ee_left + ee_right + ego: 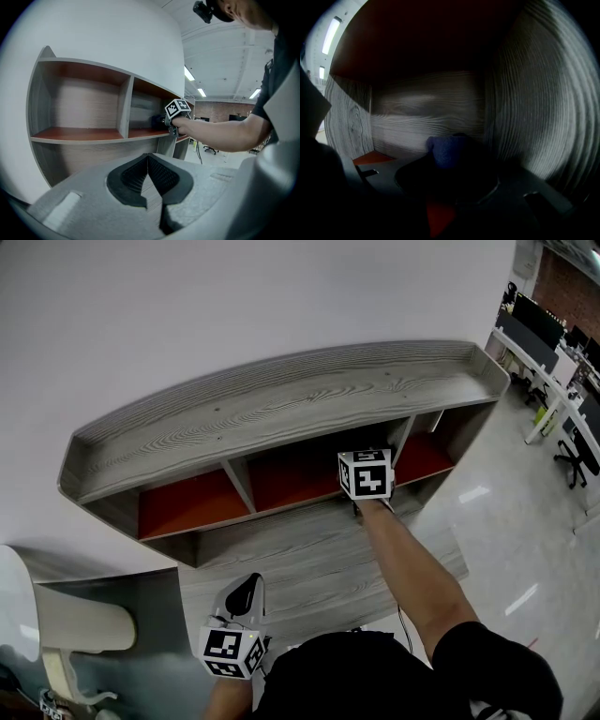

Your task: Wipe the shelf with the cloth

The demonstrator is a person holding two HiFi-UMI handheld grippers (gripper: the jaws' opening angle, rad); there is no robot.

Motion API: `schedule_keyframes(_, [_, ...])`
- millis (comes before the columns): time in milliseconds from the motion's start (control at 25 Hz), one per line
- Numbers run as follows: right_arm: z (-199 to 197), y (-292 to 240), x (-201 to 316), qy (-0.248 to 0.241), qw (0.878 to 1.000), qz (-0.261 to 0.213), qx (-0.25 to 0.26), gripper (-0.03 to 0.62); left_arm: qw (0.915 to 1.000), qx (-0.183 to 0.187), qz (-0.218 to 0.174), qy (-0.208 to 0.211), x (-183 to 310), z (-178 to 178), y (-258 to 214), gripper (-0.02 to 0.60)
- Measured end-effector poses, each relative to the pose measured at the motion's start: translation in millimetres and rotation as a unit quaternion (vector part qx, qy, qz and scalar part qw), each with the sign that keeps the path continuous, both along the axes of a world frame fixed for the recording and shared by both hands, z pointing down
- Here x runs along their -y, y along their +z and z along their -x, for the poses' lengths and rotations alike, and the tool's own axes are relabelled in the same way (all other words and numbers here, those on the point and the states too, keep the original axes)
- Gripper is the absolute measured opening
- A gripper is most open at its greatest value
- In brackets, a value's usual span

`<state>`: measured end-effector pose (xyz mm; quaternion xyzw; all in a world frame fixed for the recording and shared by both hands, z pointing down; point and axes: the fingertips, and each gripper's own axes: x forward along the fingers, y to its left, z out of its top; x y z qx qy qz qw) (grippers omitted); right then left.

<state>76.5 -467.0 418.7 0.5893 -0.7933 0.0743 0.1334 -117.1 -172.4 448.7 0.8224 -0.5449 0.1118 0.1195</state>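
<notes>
The grey wooden shelf against the white wall stands ahead of both tools, and the right gripper reaches into its middle compartment, with the back panel straight ahead, the side divider close on its right and the red floor beneath it. The left gripper hangs low in front of the shelf, well apart from it, its jaws pressed together with nothing between them. The right gripper's jaws are clamped on the blue cloth, which bunches up at their tips near the back corner.
</notes>
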Motion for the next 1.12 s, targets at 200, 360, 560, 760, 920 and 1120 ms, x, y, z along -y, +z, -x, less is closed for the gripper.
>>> schedule_keyframes(200, [0.1,0.7,0.3,0.003,1.000,-0.002,-0.002,0.138,1.0000,-0.003,-0.001,-0.007,-1.9,4.3,1.4,0.011])
schedule_keyframes(360, [0.6,0.7,0.5,0.004,1.000,-0.003,-0.003,0.138,0.9999,-0.005,-0.002,-0.009,-2.9,5.4,1.0,0.010])
schedule_keyframes(560, [1.4,-1.8,-2.9,-0.009,1.000,-0.009,0.021,0.140,0.9999,-0.006,0.000,-0.009,-4.3,5.9,2.2,0.011])
schedule_keyframes(760, [26.2,-24.8,-22.8,-0.055,0.995,-0.040,0.070,0.140,0.9999,-0.004,0.003,-0.010,-3.3,7.2,4.9,0.011])
schedule_keyframes(920, [82.0,-54.3,-62.5,-0.151,0.981,-0.065,0.104,0.140,1.0000,-0.005,0.002,-0.007,-2.9,4.7,4.0,0.011])
schedule_keyframes(1120, [146.5,-89.9,-112.3,-0.253,0.957,-0.090,0.112,0.140,1.0000,-0.005,0.001,-0.006,-2.8,3.0,3.7,0.011])
